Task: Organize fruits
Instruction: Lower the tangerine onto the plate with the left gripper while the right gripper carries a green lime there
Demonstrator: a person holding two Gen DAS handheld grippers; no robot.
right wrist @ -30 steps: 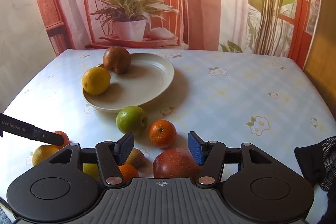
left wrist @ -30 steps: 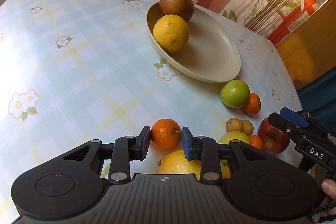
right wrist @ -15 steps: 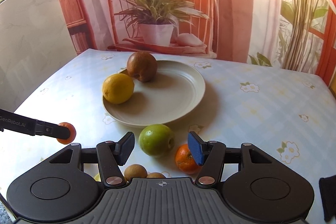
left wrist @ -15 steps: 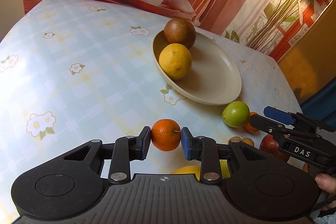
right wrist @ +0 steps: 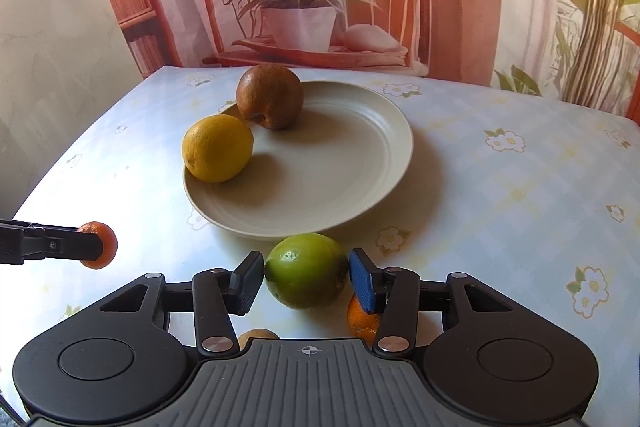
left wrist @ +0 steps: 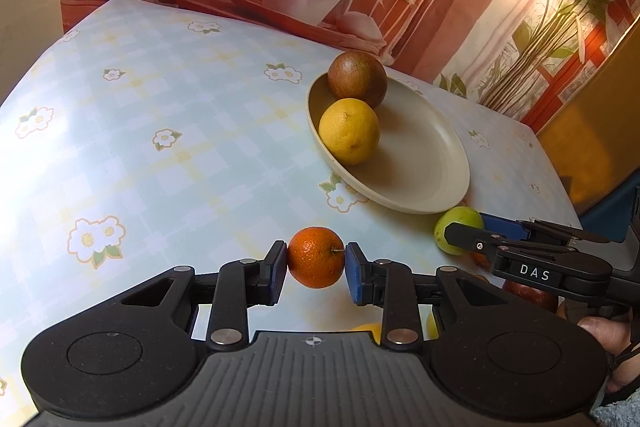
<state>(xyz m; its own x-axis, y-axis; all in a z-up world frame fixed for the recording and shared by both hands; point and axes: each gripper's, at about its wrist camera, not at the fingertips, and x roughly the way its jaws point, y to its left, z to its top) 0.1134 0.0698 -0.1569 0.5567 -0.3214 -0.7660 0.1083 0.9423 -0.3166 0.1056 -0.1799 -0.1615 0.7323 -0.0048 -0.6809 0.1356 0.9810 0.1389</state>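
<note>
So far 2 fruits sit at the plate's [right wrist: 360, 203] 10 o'clock edge. The left gripper [left wrist: 316, 267] clenches an orange [left wrist: 315, 257]; the right gripper [right wrist: 306, 277] is closing around a green fruit [right wrist: 305, 270], others waiting.

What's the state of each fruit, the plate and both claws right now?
Left claw: shut on small orange, lifted.
Right claw: closing around green fruit, still on table.
Plate: holds lemon and brown fruit, touching.

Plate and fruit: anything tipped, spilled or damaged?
Nothing stands out. The round cream plate sits flat on the flowered tablecloth, holding a yellow lemon and a brown round fruit, both resting near its rim. No spills or damage show.
</note>
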